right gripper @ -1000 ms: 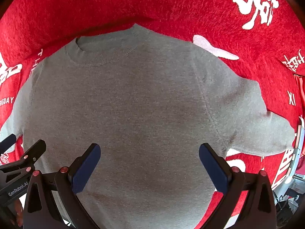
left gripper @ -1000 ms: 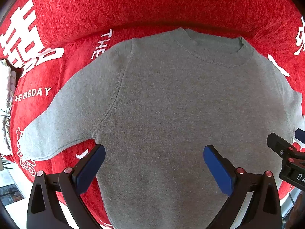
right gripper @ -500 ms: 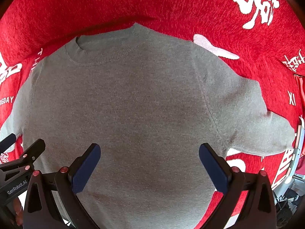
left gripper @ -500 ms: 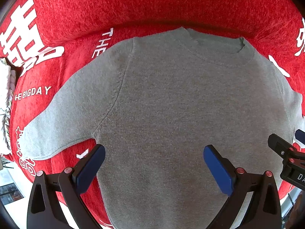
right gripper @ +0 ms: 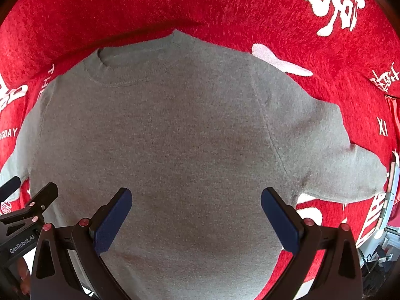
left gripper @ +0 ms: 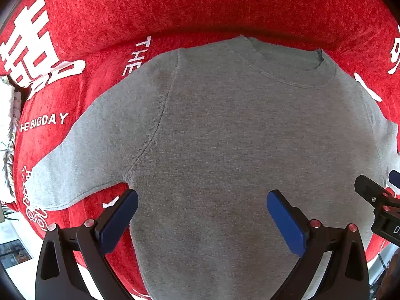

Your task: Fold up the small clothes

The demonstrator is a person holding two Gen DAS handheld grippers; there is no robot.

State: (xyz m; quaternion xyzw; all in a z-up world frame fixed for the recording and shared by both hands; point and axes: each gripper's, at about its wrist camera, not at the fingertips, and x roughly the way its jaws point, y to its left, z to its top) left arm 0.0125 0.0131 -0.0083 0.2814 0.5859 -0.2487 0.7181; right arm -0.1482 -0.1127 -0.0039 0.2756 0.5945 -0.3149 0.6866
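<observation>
A small grey sweater (left gripper: 237, 137) lies flat and face up on a red cloth with white lettering (left gripper: 200, 7), collar at the far side, both sleeves spread out. It also shows in the right wrist view (right gripper: 175, 137). My left gripper (left gripper: 202, 203) is open and empty, hovering over the sweater's lower left body near the armpit. My right gripper (right gripper: 196, 202) is open and empty over the lower right body. The left sleeve (left gripper: 75, 165) points left and the right sleeve (right gripper: 337, 165) points right. The hem is hidden below both views.
The red cloth (right gripper: 225, 2) covers the whole surface and rises behind the collar. The right gripper's body (left gripper: 377, 205) shows at the left view's right edge. The left gripper's body (right gripper: 25, 215) shows at the right view's left edge. Clutter sits off the right edge (right gripper: 375, 257).
</observation>
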